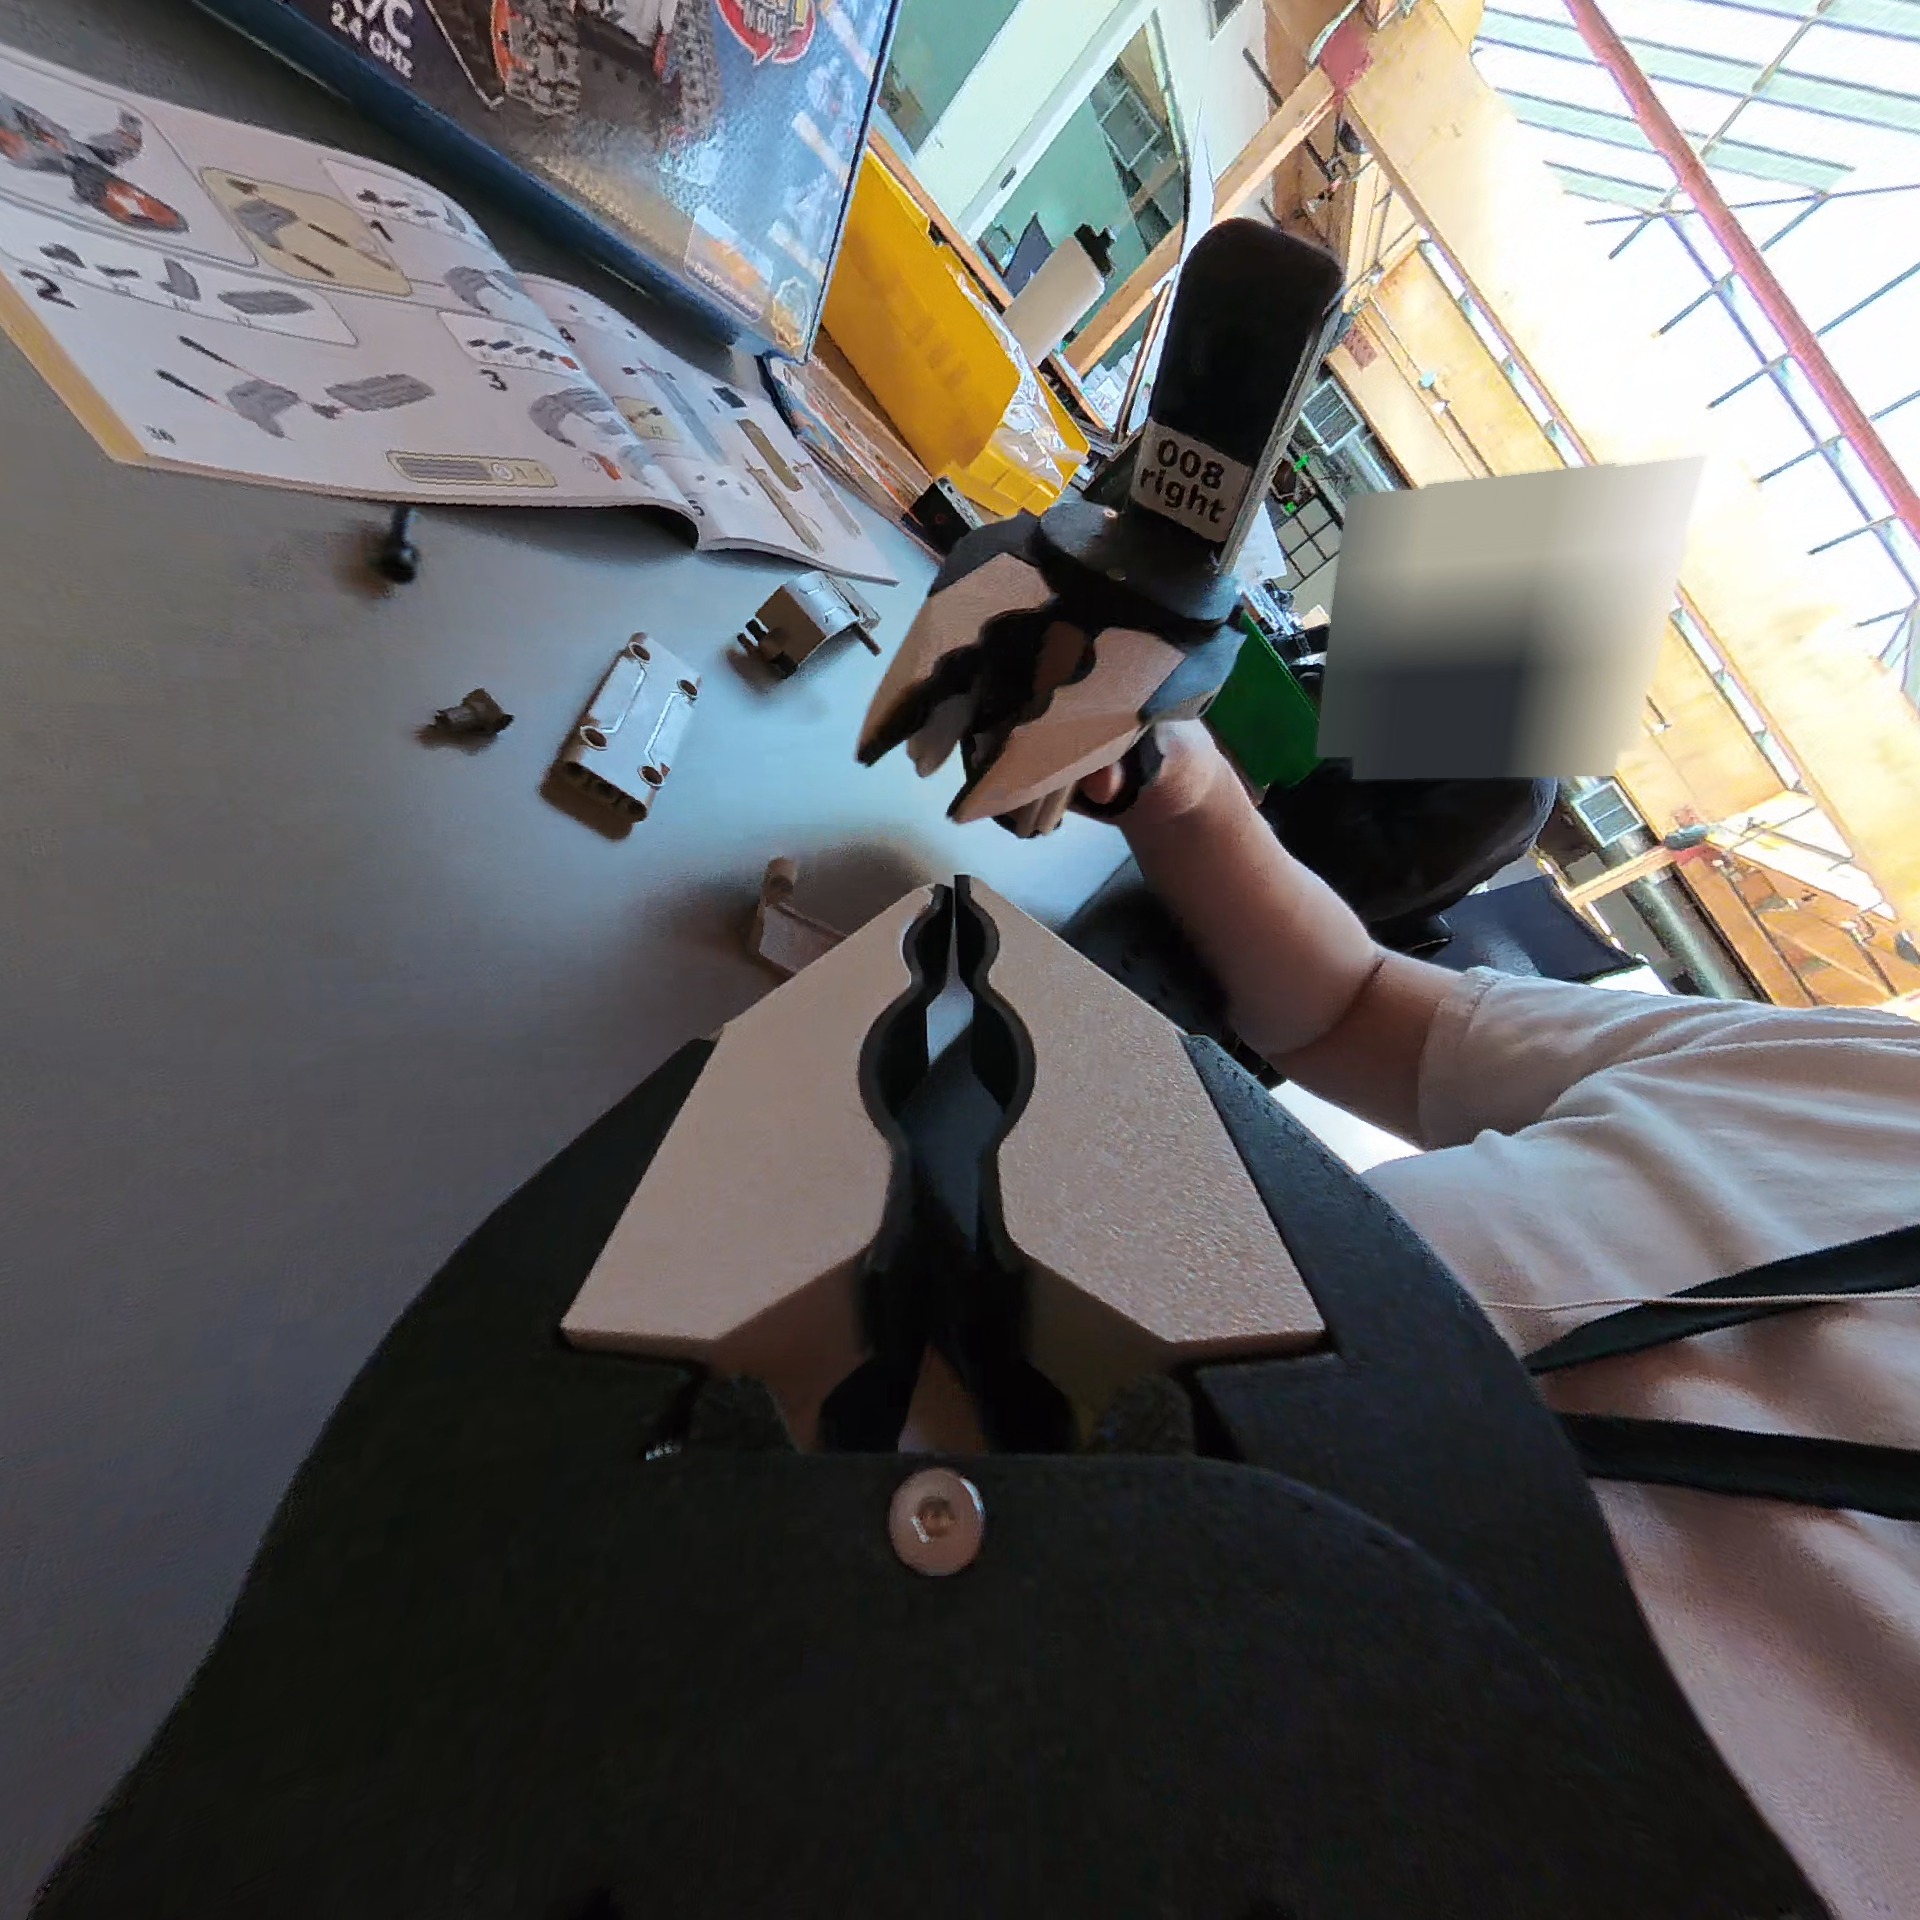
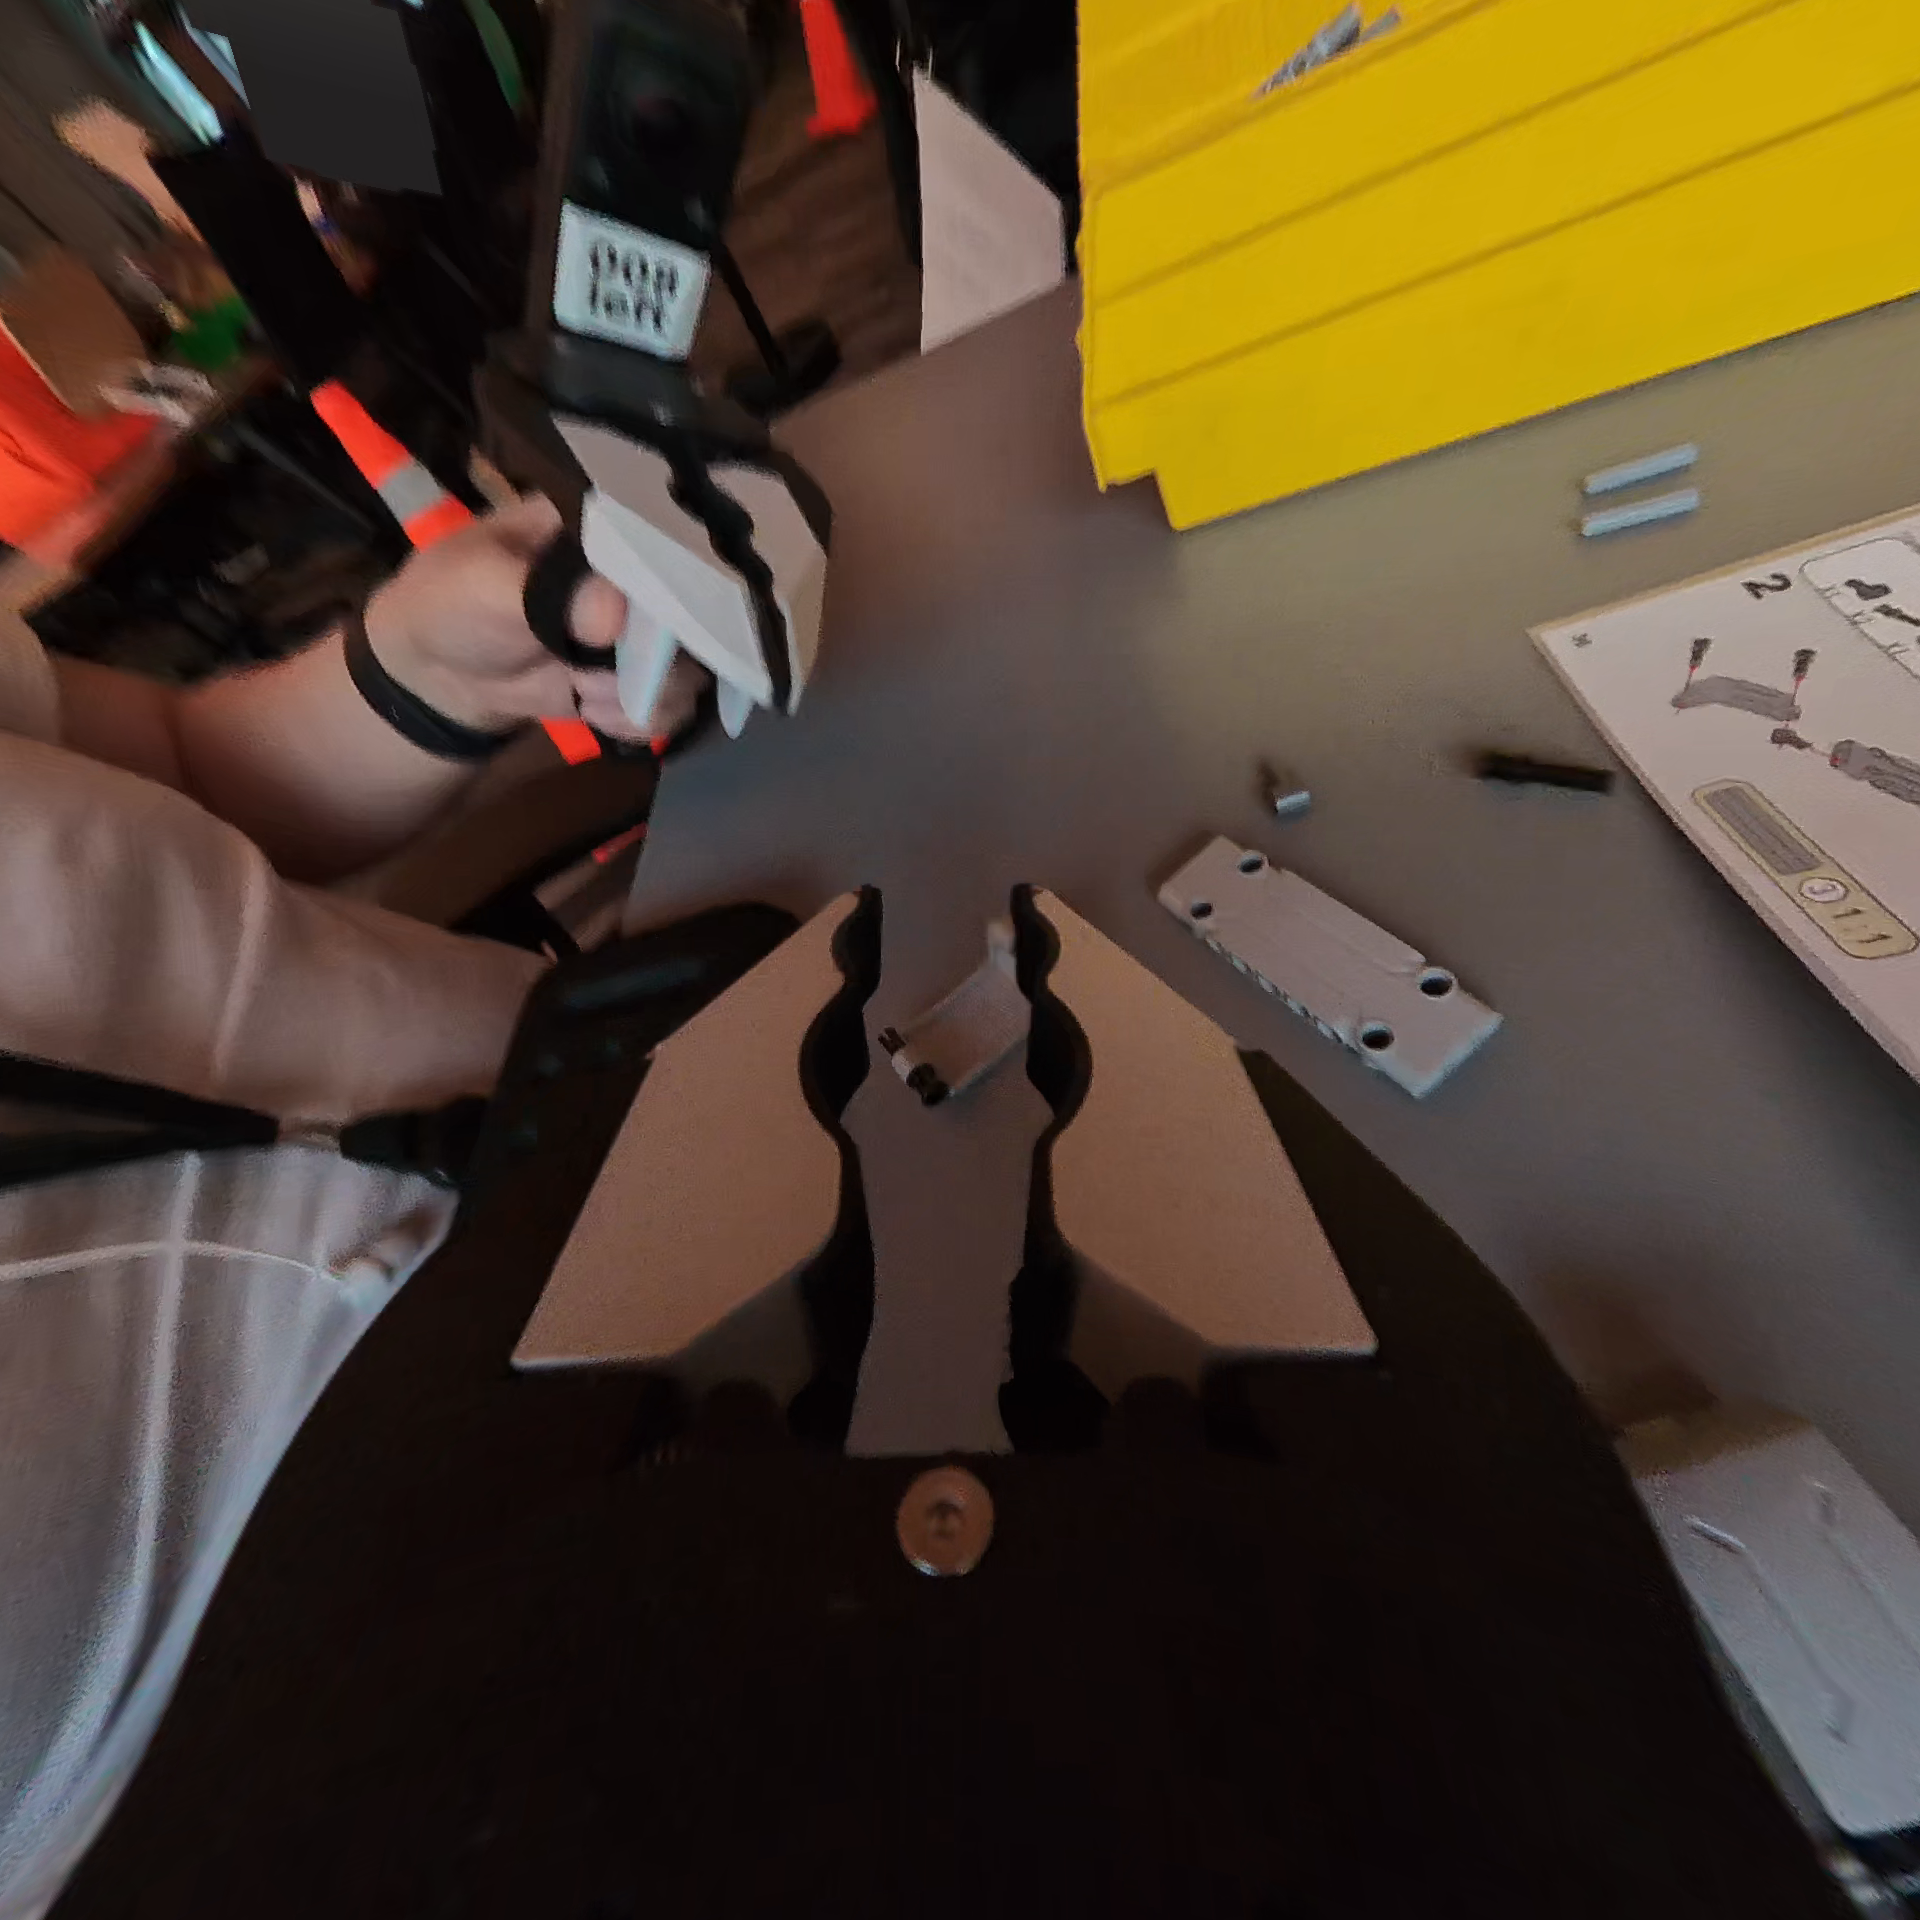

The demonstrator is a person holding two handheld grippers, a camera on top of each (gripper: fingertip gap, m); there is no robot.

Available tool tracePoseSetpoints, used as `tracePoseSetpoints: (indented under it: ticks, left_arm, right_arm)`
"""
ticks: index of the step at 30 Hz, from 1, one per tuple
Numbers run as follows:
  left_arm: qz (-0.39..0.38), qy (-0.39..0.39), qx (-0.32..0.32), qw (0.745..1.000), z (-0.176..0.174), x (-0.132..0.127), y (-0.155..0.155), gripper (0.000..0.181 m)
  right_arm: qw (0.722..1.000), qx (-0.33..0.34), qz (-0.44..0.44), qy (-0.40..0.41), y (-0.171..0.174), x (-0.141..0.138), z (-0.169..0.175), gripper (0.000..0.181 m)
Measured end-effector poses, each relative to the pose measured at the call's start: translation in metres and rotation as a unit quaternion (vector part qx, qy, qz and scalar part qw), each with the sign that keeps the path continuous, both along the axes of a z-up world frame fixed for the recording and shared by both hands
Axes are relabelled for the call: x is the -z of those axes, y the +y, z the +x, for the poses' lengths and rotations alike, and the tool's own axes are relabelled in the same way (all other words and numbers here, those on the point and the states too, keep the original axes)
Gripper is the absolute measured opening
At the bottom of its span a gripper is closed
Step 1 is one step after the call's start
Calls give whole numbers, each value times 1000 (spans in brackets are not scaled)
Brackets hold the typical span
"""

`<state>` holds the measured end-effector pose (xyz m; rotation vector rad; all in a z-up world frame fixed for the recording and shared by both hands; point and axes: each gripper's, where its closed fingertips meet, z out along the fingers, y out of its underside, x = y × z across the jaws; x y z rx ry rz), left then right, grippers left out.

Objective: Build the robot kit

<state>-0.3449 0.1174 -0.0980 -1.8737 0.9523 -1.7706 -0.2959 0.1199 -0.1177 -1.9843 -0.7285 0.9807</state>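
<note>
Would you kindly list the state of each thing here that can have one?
left gripper: shut, empty, above the table.
right gripper: open, over a small grey part.
instruction booklet: open, flat.
long grey panel: lying flat, untouched.
toy box: cannot tell whether it is opened.

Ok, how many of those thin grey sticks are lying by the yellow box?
2 grey sticks. Both lie parallel on the table just off the yellow box's corner: one nearer the box, the other right beside it. Others may be hidden behind the box.

Bright daylight, fisheye warp, blur
</note>
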Motion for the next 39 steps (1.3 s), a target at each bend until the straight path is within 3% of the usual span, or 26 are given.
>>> tracePoseSetpoints:
  ticks: [6, 9, 12, 18, 25, 28, 29, 34, 39]
  left_arm:
    - [40, 20, -2, 999, -15, 5, 3, 12]
    - [48, 32, 2, 998, -19, 10, 2, 14]
    - [66, 58, 4, 996, -19, 21, 1, 17]
    - [172, 137, 7, 975, -4, 41, 5, 31]
    - [295, 215, 39, 930, 32, 66, 4, 33]
    - [320, 239, 47, 915, 41, 74, 5, 23]
    - [325, 238, 56, 914, 43, 74, 3, 3]
    - [319, 236, 55, 916, 47, 73, 4, 2]
    - [350, 219, 22, 910, 45, 54, 8, 2]
  right_arm:
    - [984, -39, 57, -162, -5, 28, 21, 26]
    - [961, 28, 123, -246, 11, 8, 59, 16]
    - [961, 94, 155, -209, 15, -24, 94, 16]
    - [938, 197, 173, -226, 21, -39, 160, 18]
    - [933, 202, 140, -262, 17, -26, 178, 18]
    - [934, 202, 121, -271, 15, -18, 185, 19]
    - [932, 204, 118, -274, 14, -17, 189, 19]
    - [933, 223, 123, -256, 13, -24, 200, 19]
    - [940, 245, 157, -179, 15, -48, 193, 19]
